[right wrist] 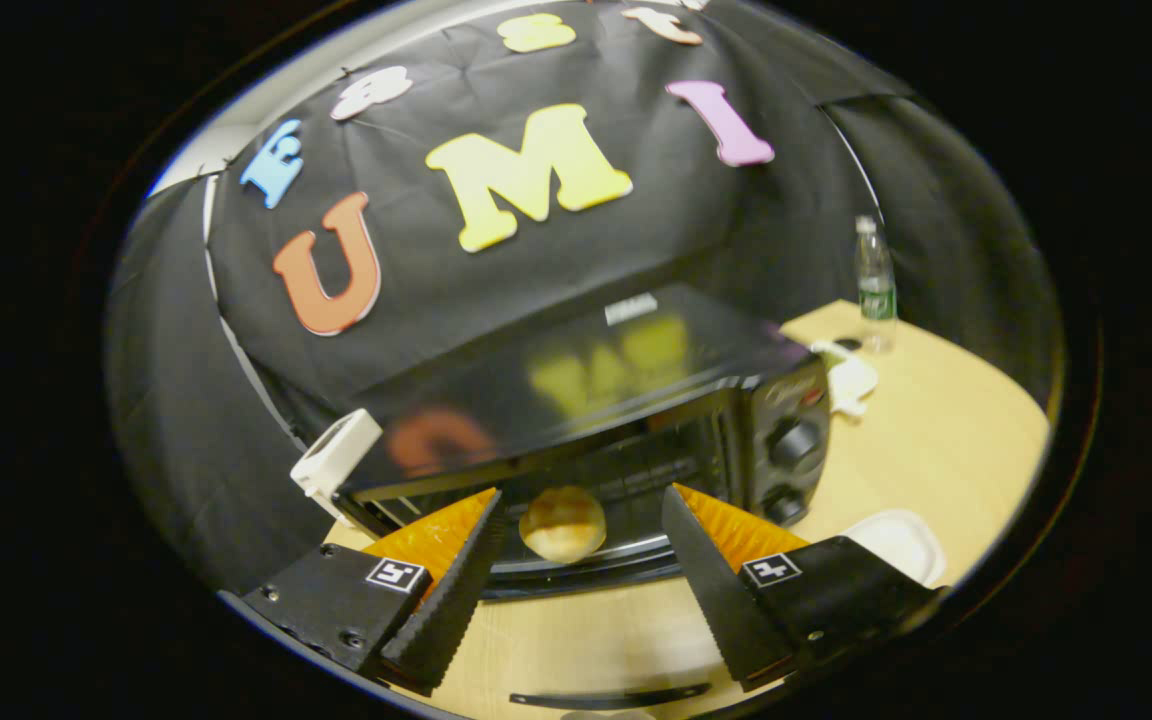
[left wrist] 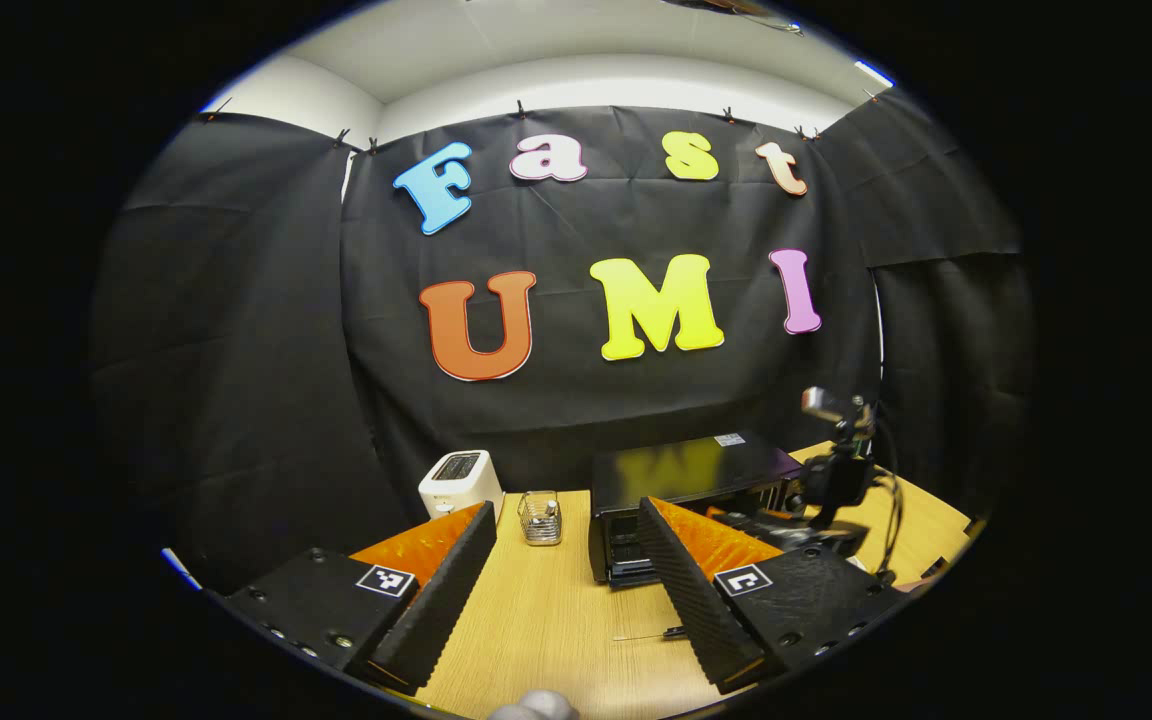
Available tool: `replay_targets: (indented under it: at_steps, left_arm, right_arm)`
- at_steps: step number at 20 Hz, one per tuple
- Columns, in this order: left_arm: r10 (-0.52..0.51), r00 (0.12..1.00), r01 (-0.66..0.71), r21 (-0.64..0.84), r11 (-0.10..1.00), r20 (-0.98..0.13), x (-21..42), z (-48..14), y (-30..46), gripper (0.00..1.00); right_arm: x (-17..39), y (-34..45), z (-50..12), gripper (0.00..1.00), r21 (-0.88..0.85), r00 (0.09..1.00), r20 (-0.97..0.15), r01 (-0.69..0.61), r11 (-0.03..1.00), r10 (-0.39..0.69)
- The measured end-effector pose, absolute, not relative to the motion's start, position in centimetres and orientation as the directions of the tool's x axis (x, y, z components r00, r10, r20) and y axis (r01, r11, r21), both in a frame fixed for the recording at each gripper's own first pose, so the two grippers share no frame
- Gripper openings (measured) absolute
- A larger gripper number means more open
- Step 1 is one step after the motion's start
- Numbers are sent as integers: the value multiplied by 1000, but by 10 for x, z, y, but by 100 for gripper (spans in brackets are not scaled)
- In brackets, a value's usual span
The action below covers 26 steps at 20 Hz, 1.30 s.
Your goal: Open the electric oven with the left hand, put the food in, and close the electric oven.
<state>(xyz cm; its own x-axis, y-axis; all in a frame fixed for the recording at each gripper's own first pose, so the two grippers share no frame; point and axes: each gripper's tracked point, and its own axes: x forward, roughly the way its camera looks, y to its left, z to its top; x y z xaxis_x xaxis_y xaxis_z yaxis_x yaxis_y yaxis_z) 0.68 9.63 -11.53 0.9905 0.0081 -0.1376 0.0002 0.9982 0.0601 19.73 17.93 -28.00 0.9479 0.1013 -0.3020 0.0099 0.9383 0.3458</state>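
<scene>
Bun (right wrist: 563,523) sits just inside the open oven (right wrist: 636,420), right gripper (right wrist: 581,570) wide and empty before it, apparently freshly released, left gripper (left wrist: 566,575) wide, well back over table (left wrist: 546,610), probably waiting to close door.

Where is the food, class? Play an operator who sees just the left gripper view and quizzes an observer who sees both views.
Observer: A bun lies in the mouth of the open oven.
Operator: Do the right tongs grip it?
Observer: No. The right tongs stand open, with a gap to the bun on each side.
Operator: Anything beyond the oven?
Observer: A water bottle stands upright on the table there.
</scene>
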Motion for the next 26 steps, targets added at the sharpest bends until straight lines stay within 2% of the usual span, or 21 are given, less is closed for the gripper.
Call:
replay_targets:
  at_steps: [1,2,4,8,9,10,12,13,14,16,17,19,21,22,24,25,26]
  left_arm:
    - [7,990,1,58,998,-138,6,-118,95,93]
    - [5,990,3,58,998,-138,5,-119,93,93]
    - [-4,990,13,64,998,-140,1,-123,87,93]
    - [-24,987,34,61,998,-160,-3,-141,70,93]
    - [-27,985,37,59,998,-168,-5,-150,63,93]
    - [-35,983,45,51,998,-183,-5,-159,56,93]
    - [-51,975,60,34,998,-216,-9,-185,39,93]
    - [-66,971,73,23,997,-231,-11,-199,28,93]
    - [-75,964,82,17,996,-256,-13,-217,18,93]
    - [-96,941,98,-10,995,-325,-20,-259,0,93]
    - [-92,920,88,-28,996,-380,-23,-282,-8,93]
    - [-90,900,86,-30,996,-427,-21,-313,-24,94]
    - [-88,878,77,-42,996,-470,-19,-341,-34,94]
    - [-85,865,73,-43,996,-494,-19,-355,-38,94]
    - [-82,844,74,-36,997,-531,-17,-378,-44,94]
    - [-85,830,74,-42,996,-551,-16,-390,-48,94]
    - [-85,821,75,-41,996,-564,-14,-398,-51,94]
  right_arm:
    - [186,164,-261,95,297,960,-269,2,955,82]
    - [175,148,-240,99,251,968,-239,-9,968,71]
    - [154,120,-199,100,161,982,-182,-23,987,52]
    - [109,72,-138,96,18,995,-97,-18,1000,20]
    - [100,62,-127,100,0,996,-86,-15,1000,15]
    - [89,53,-114,96,-16,997,-72,-7,1000,6]
    - [70,36,-93,96,-23,999,-36,9,1000,-10]
    - [61,28,-87,100,-21,1000,-27,12,1000,-13]
    - [53,22,-84,96,-19,999,-31,15,1000,-16]
    - [40,7,-84,100,-23,998,-51,23,999,-24]
    - [35,-2,-83,96,-29,998,-56,28,999,-30]
    - [24,-16,-82,100,-37,997,-62,39,999,-42]
    - [13,-31,-80,100,-25,996,-67,55,998,-57]
    - [9,-37,-76,96,-26,996,-63,67,997,-69]
    - [3,-46,-72,96,-23,995,-58,76,997,-77]
    - [3,-48,-71,100,-23,995,-56,78,997,-79]
    - [3,-49,-70,96,-20,995,-58,77,997,-78]
